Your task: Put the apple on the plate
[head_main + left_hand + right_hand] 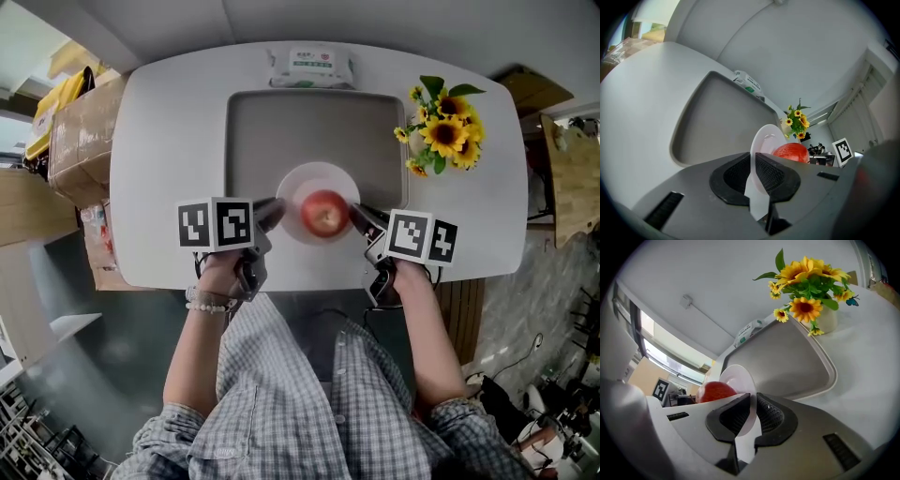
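I am looking down on a white oval table (pixel 150 141) carrying a grey recessed tray (pixel 272 131). A white plate (pixel 302 183) is sitting over the tray's near edge, with the red apple (pixel 324 213) resting at its centre. My left gripper (pixel 270 213) is pinching the plate's left rim and my right gripper (pixel 361 217) is pinching its right rim, so the apple is lying between the two sets of fingers, close to both. Open grey tray is lying beyond the plate. A sunflower bunch (pixel 445 131) is standing at the right, and a wipes pack (pixel 310 67) is lying at the far edge.
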Motion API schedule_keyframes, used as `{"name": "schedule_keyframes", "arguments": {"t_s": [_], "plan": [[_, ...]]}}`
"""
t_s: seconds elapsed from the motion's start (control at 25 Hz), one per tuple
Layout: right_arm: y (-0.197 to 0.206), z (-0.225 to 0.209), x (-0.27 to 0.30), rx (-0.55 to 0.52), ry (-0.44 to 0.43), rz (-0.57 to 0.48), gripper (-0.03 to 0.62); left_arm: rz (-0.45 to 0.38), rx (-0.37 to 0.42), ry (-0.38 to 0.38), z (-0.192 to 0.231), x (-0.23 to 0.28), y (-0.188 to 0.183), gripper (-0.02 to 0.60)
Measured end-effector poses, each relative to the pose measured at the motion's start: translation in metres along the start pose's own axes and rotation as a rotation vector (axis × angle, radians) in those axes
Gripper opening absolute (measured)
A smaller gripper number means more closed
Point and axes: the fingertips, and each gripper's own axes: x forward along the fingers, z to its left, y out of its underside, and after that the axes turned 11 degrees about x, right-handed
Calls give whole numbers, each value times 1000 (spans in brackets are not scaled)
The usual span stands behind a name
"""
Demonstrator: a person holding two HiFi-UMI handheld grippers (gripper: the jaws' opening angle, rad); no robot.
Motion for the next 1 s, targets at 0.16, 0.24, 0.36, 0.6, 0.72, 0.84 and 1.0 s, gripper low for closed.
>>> {"name": "schedule_keyframes", "arguments": {"t_s": [0.16,0.24,0.36,0.6,0.72,0.84,1.0], "plan": [[-16,5,11,-6,-7,-4,52,-11,-2,-5,9,6,-17,38],[-24,7,14,-12,-5,-9,52,-14,1,-5,12,8,-25,38],[-34,8,19,-15,1,-16,52,-13,1,-1,15,13,-35,38],[-52,8,33,-3,-12,-23,51,-21,-32,4,26,24,-50,38],[-56,6,39,-10,4,-18,51,-6,-20,-8,31,29,-54,38],[-58,4,45,-18,17,-5,51,9,-10,-16,36,35,-54,38],[-61,-1,52,-15,24,9,51,26,-14,-16,40,41,-55,38]]}}
